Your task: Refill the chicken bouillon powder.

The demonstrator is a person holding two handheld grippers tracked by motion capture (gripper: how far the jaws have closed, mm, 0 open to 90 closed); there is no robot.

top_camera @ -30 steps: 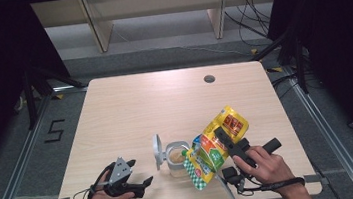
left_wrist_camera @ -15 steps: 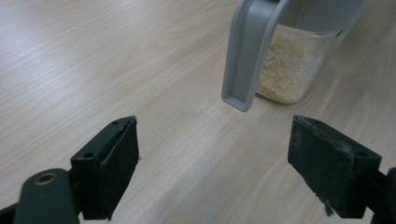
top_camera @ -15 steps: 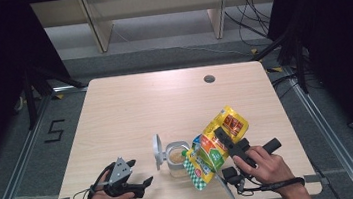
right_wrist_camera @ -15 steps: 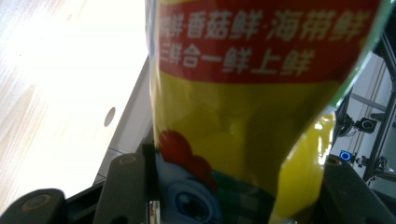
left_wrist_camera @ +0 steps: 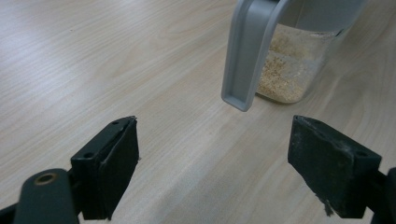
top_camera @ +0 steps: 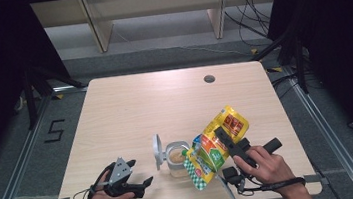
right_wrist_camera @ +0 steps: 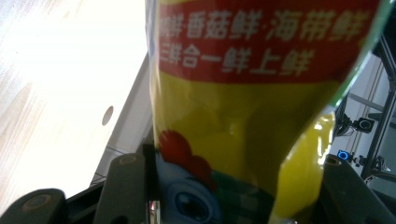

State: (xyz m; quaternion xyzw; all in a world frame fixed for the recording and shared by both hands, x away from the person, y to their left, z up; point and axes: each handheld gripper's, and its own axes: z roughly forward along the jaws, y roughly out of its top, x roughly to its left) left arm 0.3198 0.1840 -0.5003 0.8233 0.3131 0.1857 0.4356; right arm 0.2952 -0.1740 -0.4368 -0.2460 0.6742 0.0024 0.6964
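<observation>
Standing near the front edge of the pale wooden surface point(top_camera: 130, 105), a clear jar point(top_camera: 176, 159) holds a layer of tan granules, and its grey lid point(top_camera: 157, 151) is swung up on edge at the jar's left side. A round cable hole point(top_camera: 209, 79) sits well apart toward the far edge. A shelf unit point(top_camera: 155, 16) stands on the floor beyond the surface, and a "5" point(top_camera: 54, 131) is marked on the floor at left.

The seasoning pouch point(top_camera: 217, 145) is clamped across its middle by the fingers of the right gripper point(top_camera: 223, 139); the right gripper view shows the yellow and red pouch point(right_wrist_camera: 243, 107) pressed between both pads. Its long axis runs diagonally: the yellow bottom end rises toward the far right, while the green-checked top end tilts down at the near left, just beside the jar's right rim. Whether pouch and rim touch cannot be told. The pouch screens part of the jar's right side in the high view.

The left gripper point(top_camera: 132, 180) rests low at the front left, fingers wide with nothing between them. In the left gripper view the left gripper point(left_wrist_camera: 212, 163) faces the raised lid point(left_wrist_camera: 247, 51) and jar point(left_wrist_camera: 294, 65), apart from both.

Against the earlier frames, the pouch, jar and both hands sit unchanged.
</observation>
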